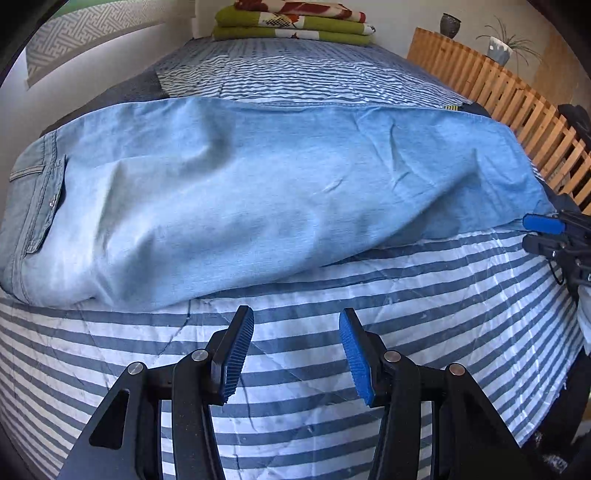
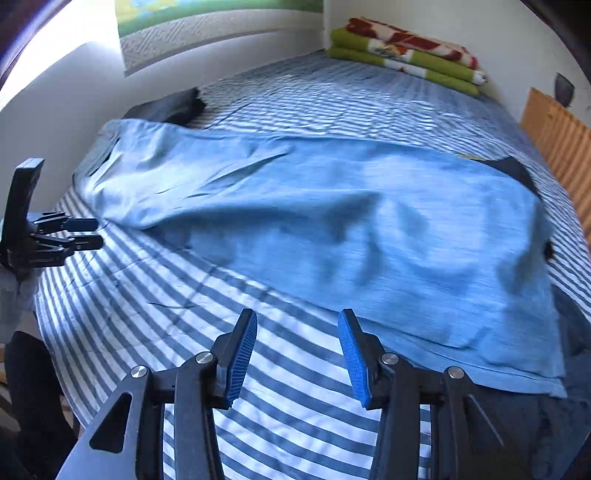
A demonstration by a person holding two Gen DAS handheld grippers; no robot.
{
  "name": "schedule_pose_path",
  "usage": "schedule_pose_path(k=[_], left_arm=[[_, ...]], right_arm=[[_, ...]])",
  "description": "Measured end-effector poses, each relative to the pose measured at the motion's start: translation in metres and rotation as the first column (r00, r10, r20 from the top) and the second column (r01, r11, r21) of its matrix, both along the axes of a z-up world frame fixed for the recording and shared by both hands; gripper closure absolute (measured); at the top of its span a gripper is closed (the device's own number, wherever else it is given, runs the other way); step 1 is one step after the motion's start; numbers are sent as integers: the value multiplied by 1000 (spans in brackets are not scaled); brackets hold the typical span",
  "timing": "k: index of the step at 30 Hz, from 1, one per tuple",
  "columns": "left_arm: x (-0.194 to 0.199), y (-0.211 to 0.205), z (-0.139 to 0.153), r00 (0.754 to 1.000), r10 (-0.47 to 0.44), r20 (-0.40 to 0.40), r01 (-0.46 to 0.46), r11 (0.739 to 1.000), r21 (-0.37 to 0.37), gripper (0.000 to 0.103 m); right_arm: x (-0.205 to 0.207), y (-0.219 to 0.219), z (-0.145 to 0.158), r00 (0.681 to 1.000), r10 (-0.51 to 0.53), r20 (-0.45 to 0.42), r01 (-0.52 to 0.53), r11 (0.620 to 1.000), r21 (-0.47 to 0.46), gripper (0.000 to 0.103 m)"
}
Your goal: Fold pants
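Pants (image 1: 258, 192) flat on striped bed (image 1: 406, 295), waistband pocket only in left view; both tools (image 1: 296, 356) (image 2: 297, 356) apart, empty.

The pants (image 2: 332, 229) are motion-blurred in the right wrist view, their far hem corner cut off.

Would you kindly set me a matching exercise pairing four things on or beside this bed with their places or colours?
Things:
1. pants
2. blanket
3. plant
4. slats

Descriptions:
A. green, white and red, folded at the bed's far end
B. wooden, along the bed's side
C. light blue, laid across the striped cover
D. potted, on top of the slats

Pairs: 1-C, 2-A, 3-D, 4-B
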State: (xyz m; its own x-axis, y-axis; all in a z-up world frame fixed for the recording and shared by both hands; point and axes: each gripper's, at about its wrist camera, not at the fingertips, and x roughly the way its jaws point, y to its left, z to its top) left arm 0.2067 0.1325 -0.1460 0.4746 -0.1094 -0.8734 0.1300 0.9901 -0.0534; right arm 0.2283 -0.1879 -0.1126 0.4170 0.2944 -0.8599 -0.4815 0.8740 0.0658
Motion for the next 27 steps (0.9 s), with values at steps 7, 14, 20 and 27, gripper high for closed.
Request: schedule_pose_path(k=[7,14,20,27], left_arm=[[5,37,1,996,71,50,-71,997,-5,51],[-21,39,18,986,-27,165,7,992,123,51],[-3,5,5,971,-170,170,125,961,247,41],[55,24,10,988,-122,100,111,988,106,102]], right_arm=[[27,116,-34,982,106,-155,-91,991,102,61],[82,162,-36,955,71,-287,-2,972,235,62],[119,163,-32,954,3,-300,73,968,242,62],[128,159,-27,957,27,-287,55,961,273,62]])
